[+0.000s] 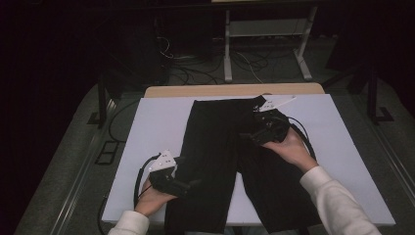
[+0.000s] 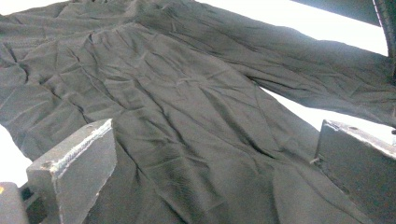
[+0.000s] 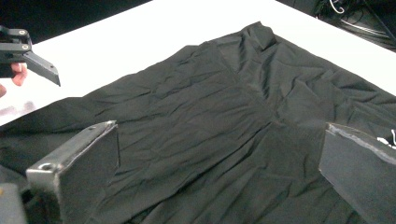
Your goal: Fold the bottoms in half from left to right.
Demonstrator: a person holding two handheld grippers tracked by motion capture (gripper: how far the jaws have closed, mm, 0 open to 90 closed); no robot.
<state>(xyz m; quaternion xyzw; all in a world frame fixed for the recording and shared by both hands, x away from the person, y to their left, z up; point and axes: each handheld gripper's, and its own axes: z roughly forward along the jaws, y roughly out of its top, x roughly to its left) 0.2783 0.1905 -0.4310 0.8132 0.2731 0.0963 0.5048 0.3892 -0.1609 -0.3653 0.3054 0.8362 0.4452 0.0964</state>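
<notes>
Black trousers (image 1: 215, 142) lie flat on a white board (image 1: 151, 127), waist at the far end, both legs running toward the person. My left gripper (image 1: 193, 185) is low over the outer edge of the left leg, open, the wrinkled cloth (image 2: 187, 93) spread beneath its wide-apart jaws. My right gripper (image 1: 247, 136) hovers open over the right side near the waist, pointing left across the fabric (image 3: 210, 102). Nothing sits between either pair of jaws. In the right gripper view, the left gripper (image 3: 28, 58) shows at the upper left.
The board rests on a wooden table (image 1: 235, 90) and stops just past the trouser legs at the near edge. Bare board lies on both sides of the garment. Beyond the table are floor cables (image 1: 195, 73) and a white desk frame (image 1: 227, 58).
</notes>
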